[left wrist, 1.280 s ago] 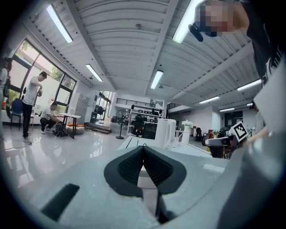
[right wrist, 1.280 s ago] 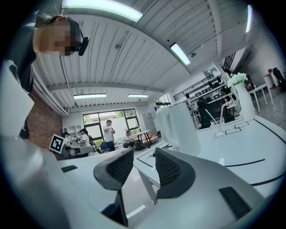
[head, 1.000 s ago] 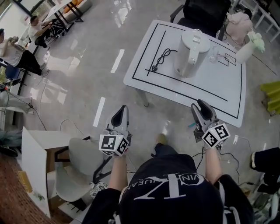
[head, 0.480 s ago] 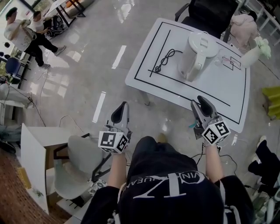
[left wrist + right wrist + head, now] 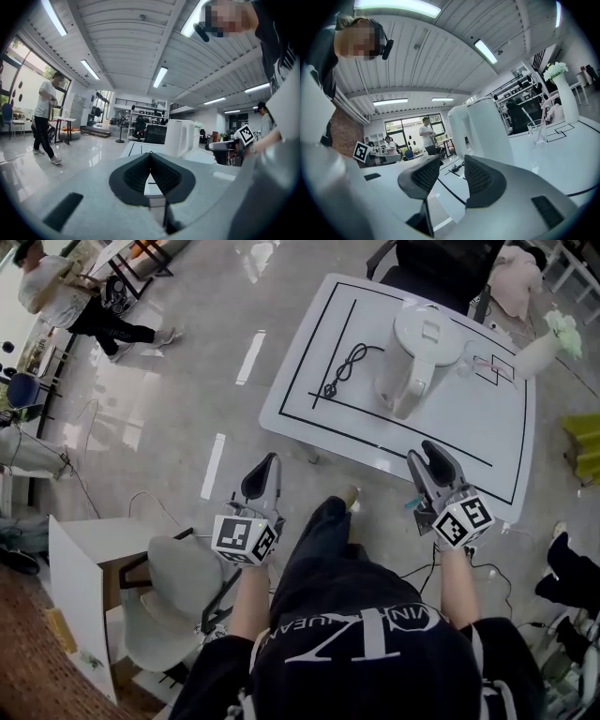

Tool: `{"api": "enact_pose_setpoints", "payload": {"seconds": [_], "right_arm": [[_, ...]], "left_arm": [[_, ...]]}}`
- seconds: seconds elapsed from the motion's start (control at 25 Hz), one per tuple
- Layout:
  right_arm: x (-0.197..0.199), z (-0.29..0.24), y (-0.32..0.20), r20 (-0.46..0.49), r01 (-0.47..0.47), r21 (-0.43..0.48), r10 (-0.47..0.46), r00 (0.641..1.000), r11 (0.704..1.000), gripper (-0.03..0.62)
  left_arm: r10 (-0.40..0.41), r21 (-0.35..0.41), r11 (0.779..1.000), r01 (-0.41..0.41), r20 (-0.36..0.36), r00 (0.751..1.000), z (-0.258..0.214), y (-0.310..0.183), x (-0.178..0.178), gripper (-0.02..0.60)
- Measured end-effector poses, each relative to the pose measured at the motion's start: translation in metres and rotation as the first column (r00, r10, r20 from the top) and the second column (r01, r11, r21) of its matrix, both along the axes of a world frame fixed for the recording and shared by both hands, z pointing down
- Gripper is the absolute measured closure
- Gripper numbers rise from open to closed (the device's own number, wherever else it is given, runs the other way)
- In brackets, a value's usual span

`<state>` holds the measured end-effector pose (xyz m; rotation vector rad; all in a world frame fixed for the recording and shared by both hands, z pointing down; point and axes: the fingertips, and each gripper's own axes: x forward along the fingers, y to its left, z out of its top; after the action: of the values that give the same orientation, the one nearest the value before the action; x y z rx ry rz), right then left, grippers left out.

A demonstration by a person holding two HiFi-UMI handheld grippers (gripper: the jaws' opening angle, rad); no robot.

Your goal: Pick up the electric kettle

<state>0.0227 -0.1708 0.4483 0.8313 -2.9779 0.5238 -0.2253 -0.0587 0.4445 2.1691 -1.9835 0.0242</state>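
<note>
In the right gripper view the tall white plastic electric kettle [image 5: 487,126] lost its base behind the right gripper [image 5: 452,158], whose grey jaws also covered part of the coiled black power cord [image 5: 454,168]. From the head view the black office chair [image 5: 436,268] behind the white table [image 5: 450,427] was cut by the top edge, as was the person in a white shirt [image 5: 56,296] at the upper left. A yellow object [image 5: 586,442] at the right edge showed too little to name. The clear drinking glass [image 5: 476,357] beside the kettle was faint, its contents unreadable
</note>
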Motion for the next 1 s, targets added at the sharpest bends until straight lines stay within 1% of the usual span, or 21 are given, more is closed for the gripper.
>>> {"api": "enact_pose_setpoints", "payload": {"seconds": [0.12,0.24,0.32,0.4,0.52,0.64,0.88,1.0], "right_arm": [[-0.003,-0.003,-0.009,0.002,-0.004,0.01,0.004,1.0,1.0,0.431],[-0.009,-0.009,-0.017,-0.01,0.01,0.022,-0.01,1.0,1.0,0.428],[-0.013,-0.013,-0.021,-0.019,0.024,0.031,-0.024,1.0,0.999,0.421],[-0.015,-0.02,-0.027,-0.006,0.032,0.035,-0.031,0.999,0.999,0.414],[-0.022,-0.03,-0.038,0.018,0.041,0.035,-0.042,0.999,0.999,0.414],[-0.031,-0.036,-0.049,0.04,0.065,0.031,-0.066,0.997,0.997,0.414],[-0.055,-0.049,-0.063,0.052,0.129,0.039,-0.131,0.99,0.991,0.405],[-0.063,-0.055,-0.069,0.064,0.143,0.033,-0.145,0.987,0.989,0.395]], "left_arm": [[0.019,0.001,1.0,-0.019,-0.007,1.0,0.005,-0.02,-0.005,0.575],[0.027,0.039,0.999,-0.026,-0.025,0.999,-0.004,-0.049,-0.01,0.575],[0.054,0.061,0.997,-0.051,-0.034,0.998,-0.011,-0.069,-0.005,0.575],[0.086,0.068,0.994,-0.082,-0.052,0.995,-0.012,-0.086,0.003,0.575],[0.124,0.069,0.99,-0.119,-0.072,0.99,-0.011,-0.103,0.011,0.575],[0.152,0.061,0.987,-0.149,-0.06,0.987,-0.009,-0.118,0.014,0.575],[0.177,0.05,0.983,-0.175,-0.059,0.982,-0.005,-0.144,0.011,0.575],[0.189,0.046,0.981,-0.186,-0.062,0.98,-0.003,-0.155,0.011,0.575]]}}
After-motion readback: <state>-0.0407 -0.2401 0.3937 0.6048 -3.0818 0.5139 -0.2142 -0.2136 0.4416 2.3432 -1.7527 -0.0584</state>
